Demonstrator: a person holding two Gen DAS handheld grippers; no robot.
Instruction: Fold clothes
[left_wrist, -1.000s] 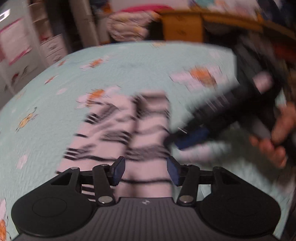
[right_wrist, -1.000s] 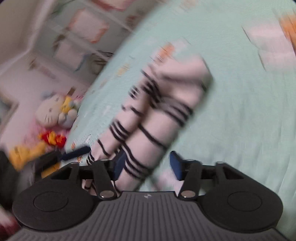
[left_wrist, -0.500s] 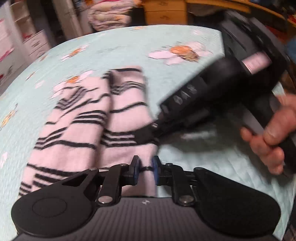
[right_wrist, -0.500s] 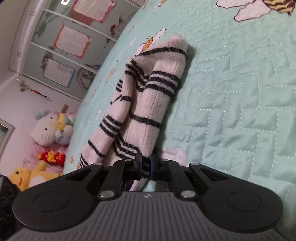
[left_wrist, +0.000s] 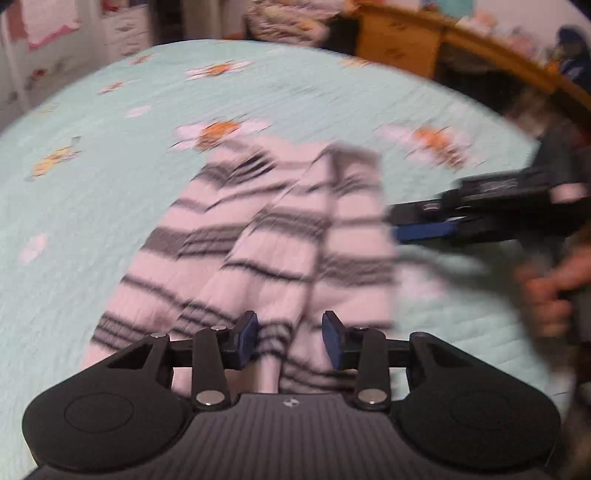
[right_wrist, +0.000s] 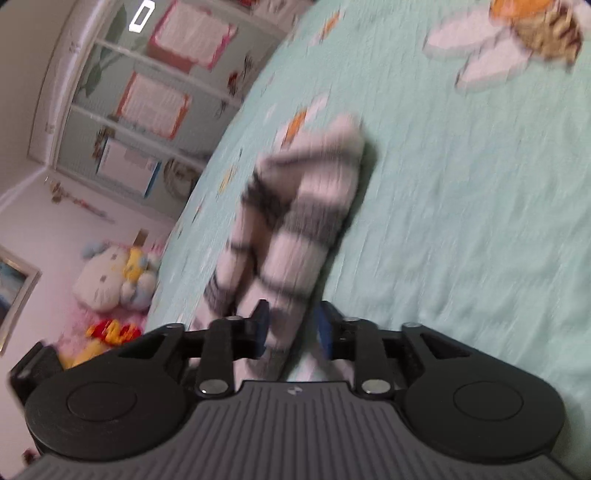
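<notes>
Between the blue pads of the left gripper (left_wrist: 289, 339), whose jaws have just been opening and now stand apart, lies the near edge of the striped garment (left_wrist: 266, 236), not pinched. Likewise the right gripper (right_wrist: 291, 326) has just been opening its jaws; its pads stand on either side of the same cloth without pressing it. The pink, black-striped garment lies folded lengthwise on the mint quilt (left_wrist: 110, 155). Beyond the bed edge sit plush toys (right_wrist: 110, 277).
</notes>
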